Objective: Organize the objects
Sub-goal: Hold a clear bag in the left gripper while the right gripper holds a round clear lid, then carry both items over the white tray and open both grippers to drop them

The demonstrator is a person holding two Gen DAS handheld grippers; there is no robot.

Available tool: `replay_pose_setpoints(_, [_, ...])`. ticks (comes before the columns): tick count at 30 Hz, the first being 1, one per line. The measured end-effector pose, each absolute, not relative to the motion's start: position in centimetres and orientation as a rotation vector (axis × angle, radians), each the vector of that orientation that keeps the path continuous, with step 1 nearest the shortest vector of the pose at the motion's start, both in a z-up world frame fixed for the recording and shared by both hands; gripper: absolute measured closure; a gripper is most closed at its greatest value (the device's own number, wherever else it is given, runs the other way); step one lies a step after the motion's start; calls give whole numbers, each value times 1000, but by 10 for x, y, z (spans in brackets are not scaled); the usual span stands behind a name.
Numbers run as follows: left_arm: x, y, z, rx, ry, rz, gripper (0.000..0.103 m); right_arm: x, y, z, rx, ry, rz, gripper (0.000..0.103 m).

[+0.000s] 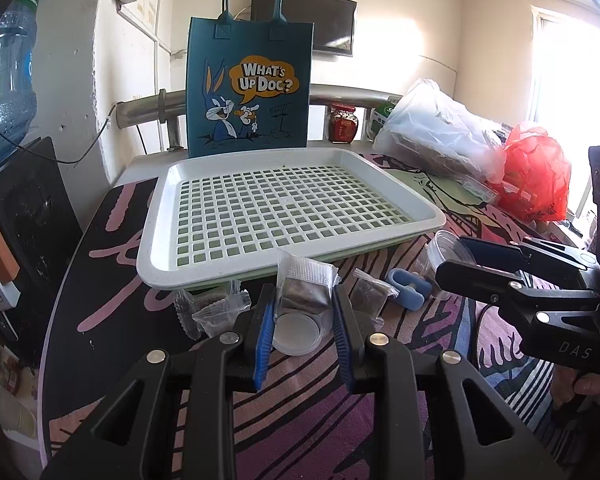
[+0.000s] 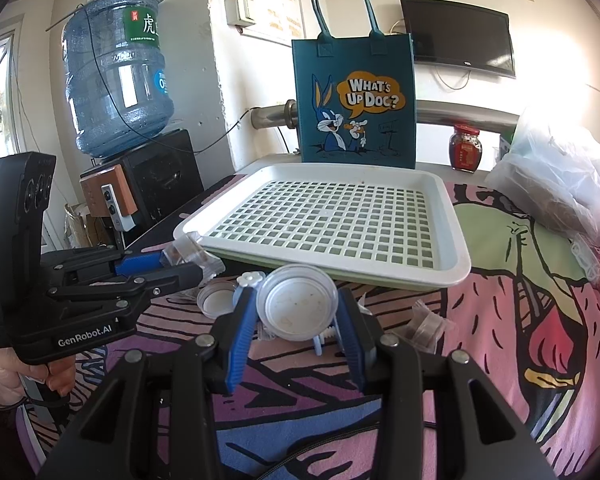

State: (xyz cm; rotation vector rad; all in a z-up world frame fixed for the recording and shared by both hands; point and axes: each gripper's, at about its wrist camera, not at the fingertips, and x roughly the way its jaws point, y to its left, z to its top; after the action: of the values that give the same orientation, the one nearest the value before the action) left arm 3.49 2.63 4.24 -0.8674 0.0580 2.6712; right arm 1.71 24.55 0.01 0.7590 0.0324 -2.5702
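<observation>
Left wrist: fingers (image 1: 303,304) clamp clear packet (image 1: 305,289); right fingers (image 2: 296,312) clamp round lid (image 2: 297,301).

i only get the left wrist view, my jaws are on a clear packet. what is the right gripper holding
Observer: The right gripper is shut on a round clear plastic cup, tilted so its base faces the camera.
Operator: anything under it
Observer: A pale blue flower-topped piece lies on the cloth just behind the cup.
Operator: is the tray free on the far side
Observer: The white grid tray holds nothing.
</observation>
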Motion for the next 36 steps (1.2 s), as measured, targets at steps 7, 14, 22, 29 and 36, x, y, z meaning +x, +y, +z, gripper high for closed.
replay_pose_setpoints(7, [35, 26, 43, -867, 58, 2671, 77, 17, 245, 0, 759, 33, -2570, 64])
replay_pose_setpoints(14, [34, 26, 42, -870, 59, 2671, 77, 18, 244, 1, 760, 32, -2570, 64])
replay_pose_setpoints(22, [32, 22, 40, -917, 22, 2648, 77, 14, 246, 7, 785, 38, -2570, 64])
replay_pose_setpoints(29, [20, 1, 65, -911, -14, 2653, 77, 9, 264, 59, 638, 50, -2623, 64])
replay_pose_setpoints(36, [-36, -4, 82, -946, 2, 2652, 77, -55, 266, 62, 752, 17, -2566, 64])
